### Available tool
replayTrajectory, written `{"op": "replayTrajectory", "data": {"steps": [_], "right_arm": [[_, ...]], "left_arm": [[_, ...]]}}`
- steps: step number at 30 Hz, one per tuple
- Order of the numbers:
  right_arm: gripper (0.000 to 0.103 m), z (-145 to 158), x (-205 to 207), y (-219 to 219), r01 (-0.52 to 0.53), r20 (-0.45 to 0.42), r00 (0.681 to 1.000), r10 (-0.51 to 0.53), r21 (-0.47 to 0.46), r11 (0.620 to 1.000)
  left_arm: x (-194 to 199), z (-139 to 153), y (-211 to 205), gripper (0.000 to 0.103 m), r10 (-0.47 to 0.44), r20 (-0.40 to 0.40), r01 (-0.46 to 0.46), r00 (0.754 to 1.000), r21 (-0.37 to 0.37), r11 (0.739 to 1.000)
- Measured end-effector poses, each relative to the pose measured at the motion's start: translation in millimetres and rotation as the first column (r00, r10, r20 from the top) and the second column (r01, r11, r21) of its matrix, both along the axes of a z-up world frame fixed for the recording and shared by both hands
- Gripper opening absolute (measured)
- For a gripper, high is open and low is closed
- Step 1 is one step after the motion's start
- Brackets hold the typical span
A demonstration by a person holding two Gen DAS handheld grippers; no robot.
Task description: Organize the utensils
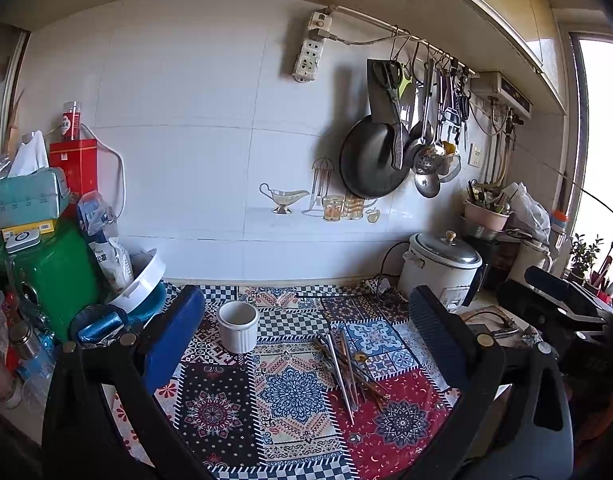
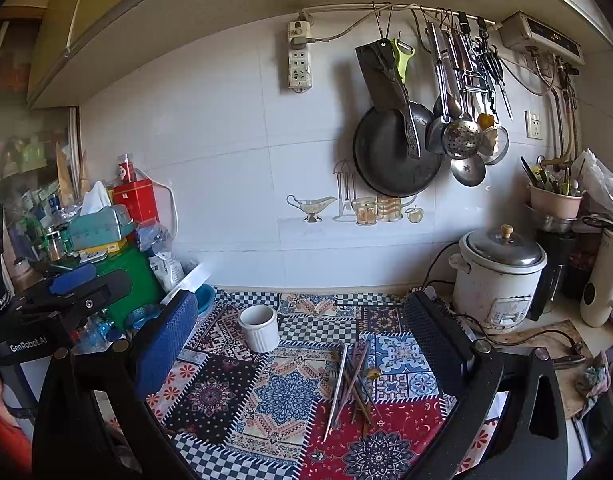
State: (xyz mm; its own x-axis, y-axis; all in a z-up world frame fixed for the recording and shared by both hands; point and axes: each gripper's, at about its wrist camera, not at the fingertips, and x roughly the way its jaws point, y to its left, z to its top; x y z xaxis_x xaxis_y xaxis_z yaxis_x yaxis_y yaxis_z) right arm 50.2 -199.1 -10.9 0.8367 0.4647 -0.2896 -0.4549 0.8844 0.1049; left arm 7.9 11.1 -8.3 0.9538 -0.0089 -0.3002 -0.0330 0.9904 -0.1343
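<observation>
Since the chopsticks (image 1: 348,364) lie in a loose crossed heap on the patterned cloth (image 1: 290,396) of the worktop, a little right of the white cup (image 1: 238,326) and apart from it, they will likely handle as light, stiff, thin rods; the metal ones look slippery and apt to roll or pivot if pinched at a tip; a grip near the middle of the bundle, across its length, seems safest. The cup stands upright and appears empty, probably ceramic, so it could tip if knocked. The left hand-held gripper (image 1: 306,320) is spread wide, holding and touching nothing; the right hand-held gripper (image 2: 302,324) is likewise wide apart and empty, above the cloth.
</observation>
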Motion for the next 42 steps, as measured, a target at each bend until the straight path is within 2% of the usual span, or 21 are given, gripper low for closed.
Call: {"op": "replayTrajectory", "data": {"steps": [42], "right_arm": [[0.103,0.7,-8.9,6.6,0.020,-0.004,1.000,-0.020,0.001,1.000]], "left_arm": [[-8.9,-1.7,6.8,0.103,-0.018,-0.002,0.018,1.000,0.001,1.000]]}}
